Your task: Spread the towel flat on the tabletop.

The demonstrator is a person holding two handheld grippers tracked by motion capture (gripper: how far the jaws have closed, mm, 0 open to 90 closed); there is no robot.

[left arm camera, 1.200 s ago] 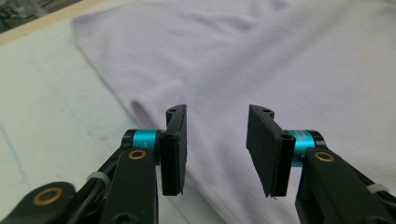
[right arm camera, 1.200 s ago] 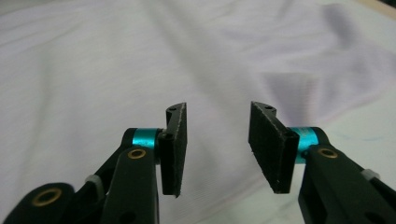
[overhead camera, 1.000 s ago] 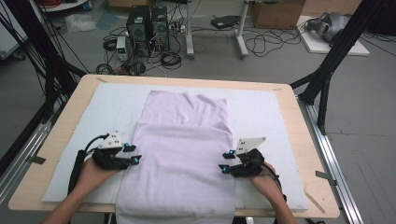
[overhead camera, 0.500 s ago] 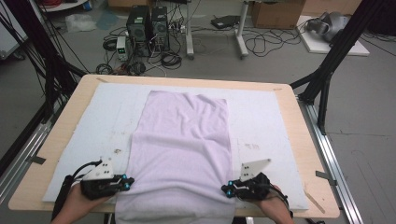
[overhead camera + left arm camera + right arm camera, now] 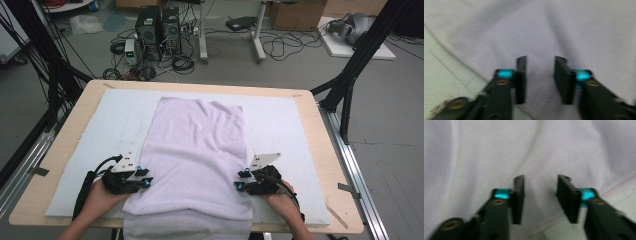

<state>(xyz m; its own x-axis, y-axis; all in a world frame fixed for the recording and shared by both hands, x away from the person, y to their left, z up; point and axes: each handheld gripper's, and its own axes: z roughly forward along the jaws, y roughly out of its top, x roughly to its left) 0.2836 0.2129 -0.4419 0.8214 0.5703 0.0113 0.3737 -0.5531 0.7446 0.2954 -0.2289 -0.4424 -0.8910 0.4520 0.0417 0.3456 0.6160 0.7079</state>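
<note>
A pale lilac towel (image 5: 195,145) lies flat lengthwise on the white mat (image 5: 100,135), and its near end hangs over the table's front edge. My left gripper (image 5: 145,179) rests at the towel's left edge, my right gripper (image 5: 239,180) at its right edge, both pointing inward. In the left gripper view the jaws (image 5: 540,58) stand apart over the towel (image 5: 574,30) near its hem, gripping nothing. In the right gripper view the jaws (image 5: 541,177) are likewise apart above the cloth (image 5: 486,152). Both pairs of jaws have just been opening, with only flat cloth beneath them.
The wooden table (image 5: 330,165) shows bare strips around the mat. Black frame struts (image 5: 350,75) rise at the right and left sides. Computers and cables (image 5: 160,30) sit on the floor beyond the far edge.
Half a second ago both grippers were at the table's front edge. They have since moved forward along the towel's sides, back to about where they were a second ago.
</note>
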